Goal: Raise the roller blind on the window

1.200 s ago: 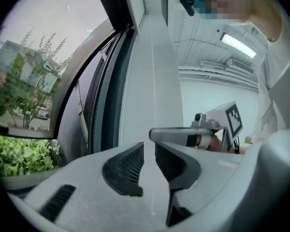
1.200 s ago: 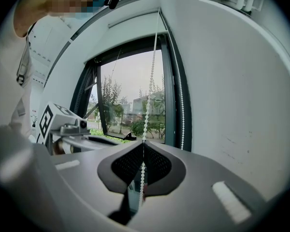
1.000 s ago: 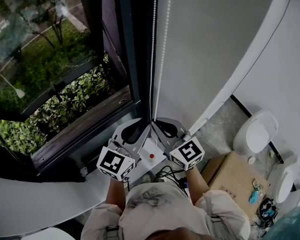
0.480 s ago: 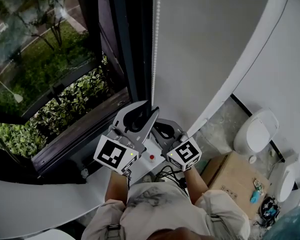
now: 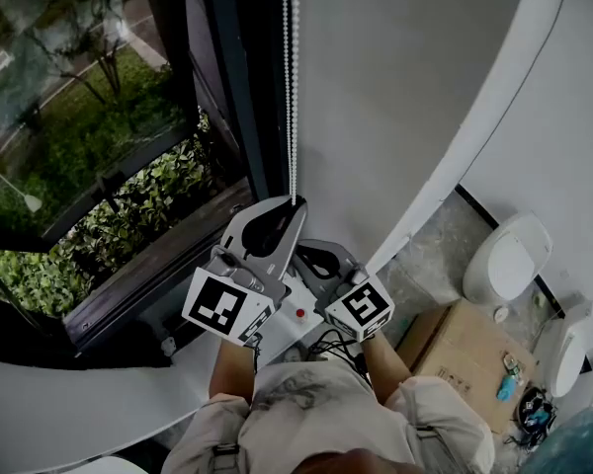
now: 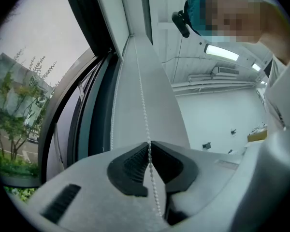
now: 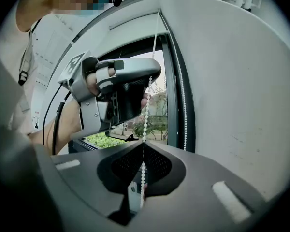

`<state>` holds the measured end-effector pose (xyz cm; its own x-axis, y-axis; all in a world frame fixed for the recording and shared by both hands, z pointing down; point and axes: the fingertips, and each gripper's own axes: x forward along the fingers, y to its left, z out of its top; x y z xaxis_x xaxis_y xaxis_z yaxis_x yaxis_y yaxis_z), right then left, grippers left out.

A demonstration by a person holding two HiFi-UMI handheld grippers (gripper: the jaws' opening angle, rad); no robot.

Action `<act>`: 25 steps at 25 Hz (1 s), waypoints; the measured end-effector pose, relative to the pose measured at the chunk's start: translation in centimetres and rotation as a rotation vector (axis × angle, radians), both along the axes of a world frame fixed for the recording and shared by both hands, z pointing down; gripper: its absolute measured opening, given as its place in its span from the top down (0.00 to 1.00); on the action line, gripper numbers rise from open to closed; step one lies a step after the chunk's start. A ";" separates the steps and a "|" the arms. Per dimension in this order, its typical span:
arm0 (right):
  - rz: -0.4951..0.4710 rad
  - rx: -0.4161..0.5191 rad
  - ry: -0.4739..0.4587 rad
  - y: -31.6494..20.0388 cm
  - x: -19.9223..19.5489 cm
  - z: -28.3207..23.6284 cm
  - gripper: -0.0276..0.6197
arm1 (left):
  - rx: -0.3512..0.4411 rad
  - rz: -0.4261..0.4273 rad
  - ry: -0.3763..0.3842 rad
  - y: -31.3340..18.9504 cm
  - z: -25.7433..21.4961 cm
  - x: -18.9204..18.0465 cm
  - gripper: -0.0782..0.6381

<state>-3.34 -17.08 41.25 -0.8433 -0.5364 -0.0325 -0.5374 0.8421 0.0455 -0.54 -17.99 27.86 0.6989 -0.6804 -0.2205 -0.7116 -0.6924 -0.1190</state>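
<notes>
Left gripper view shows my left gripper [image 6: 149, 144] squeezed shut on the bead chain [image 6: 143, 105]. The black pads meet at their tips and the chain runs right between them. In the right gripper view my right gripper [image 7: 143, 145] is pinched shut on the same chain too. It is lower down, with the left gripper just above it on the chain. A second strand hangs free beside the dark window frame [image 7: 174, 81]. In the head view my left arm [image 5: 229, 368] and my right arm [image 5: 385, 363] reach out close together. The left gripper is higher and the right one sits under it. The chain goes straight up from the left gripper's tips. The roller blind [image 5: 405, 87] is, I think, the big grey sheet right of the chain. I cannot see its bottom edge. The window [image 5: 79, 136] is on the left, with green bushes [image 5: 128, 215] outside.
</notes>
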 end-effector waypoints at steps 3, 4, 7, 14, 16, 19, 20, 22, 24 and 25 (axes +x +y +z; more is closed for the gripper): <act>-0.003 -0.001 0.006 0.1 0.1 0.0 0.94 | 0.000 -0.013 0.013 0.1 0.0 -0.2 0.86; -0.003 -0.001 0.006 0.1 0.1 0.0 0.94 | -0.003 -0.015 0.013 0.1 0.0 -0.1 0.86; 0.000 -0.002 0.016 0.0 0.2 0.5 0.94 | -0.018 -0.018 0.001 0.0 0.5 0.0 0.86; -0.001 -0.045 0.050 -0.1 0.1 2.8 0.94 | -0.078 -0.024 -0.001 -0.7 2.9 -0.1 0.86; 0.000 -0.058 0.059 0.0 0.1 3.6 0.94 | -0.097 -0.026 0.003 -0.7 3.8 -0.2 0.86; 0.003 -0.078 0.071 0.0 0.0 4.8 0.94 | -0.121 -0.026 0.010 -0.9 4.9 -0.3 0.86; 0.005 -0.083 0.076 0.0 0.0 5.1 0.94 | -0.128 -0.026 0.008 -0.9 5.3 -0.3 0.86; 0.008 -0.095 0.084 0.0 0.0 5.8 0.94 | -0.142 -0.027 0.007 -1.0 6.0 -0.4 0.86; 0.011 -0.106 0.089 0.0 0.0 6.5 0.94 | -0.156 -0.028 0.012 -1.0 6.8 -0.5 0.86; 0.012 -0.112 0.092 0.0 0.0 6.8 0.94 | -0.163 -0.028 0.014 -1.0 7.1 -0.5 0.86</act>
<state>-3.30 -17.09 48.08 -0.8333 -0.5428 0.1051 -0.5456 0.8380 0.0016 -1.07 -19.03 34.95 0.6767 -0.7272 -0.1149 -0.7318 -0.6815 0.0035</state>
